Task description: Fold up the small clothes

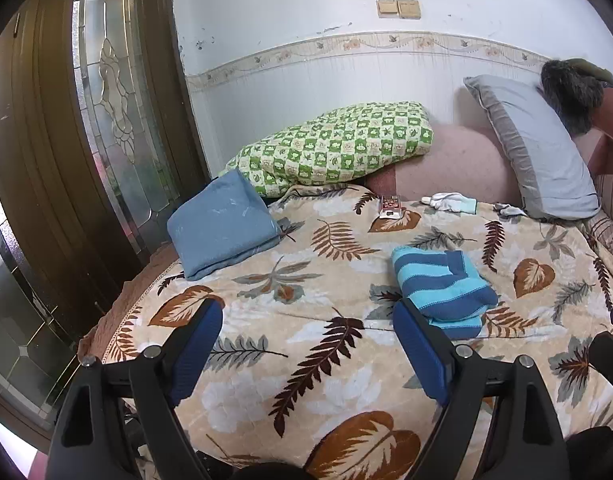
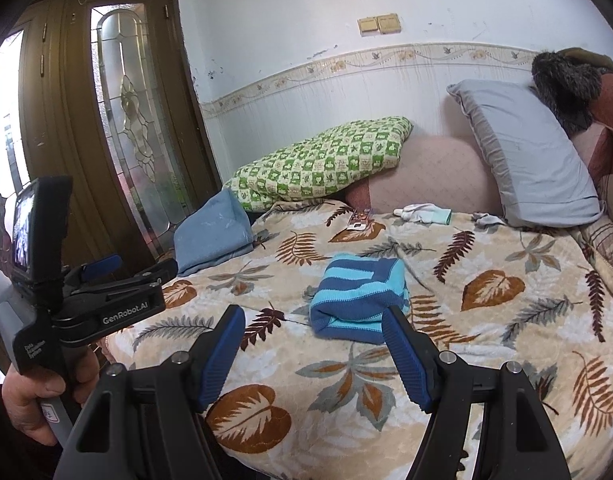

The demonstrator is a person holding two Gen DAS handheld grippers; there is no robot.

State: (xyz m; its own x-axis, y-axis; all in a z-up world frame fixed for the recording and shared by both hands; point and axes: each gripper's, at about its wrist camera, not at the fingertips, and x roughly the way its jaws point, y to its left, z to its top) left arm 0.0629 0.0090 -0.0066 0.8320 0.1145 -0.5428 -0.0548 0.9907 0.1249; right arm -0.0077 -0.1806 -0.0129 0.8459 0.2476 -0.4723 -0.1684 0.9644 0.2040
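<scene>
From the left wrist, the left gripper stood released, its ribbed blue pads wide apart over a plush blanket printed with brown and grey leaves, nothing between them. The folded garment, a knit in light and dark blue stripes, lay as a soft squarish bundle just beyond the right-hand pad, seemingly clear of it, though the overlap made that hard to judge. Left of the garment sat a folded blue towel, thick and smooth. Behind the garment, against the wall, a green-and-cream checked pillow leaned on a pale pink cushion; to the right of the garment a grey pillow stood tilted. Beyond the garment lay a small flat card and a crumpled white sock.

From the right wrist, the right gripper was likewise released and empty, ridged pads parted. The garment lay just ahead, between the pad tips and slightly beyond them. Left of the garment, a hand held the black left gripper by its handle above the blanket edge. The towel lay behind and left of the garment, the checked pillow farther back, the grey pillow to the right.
</scene>
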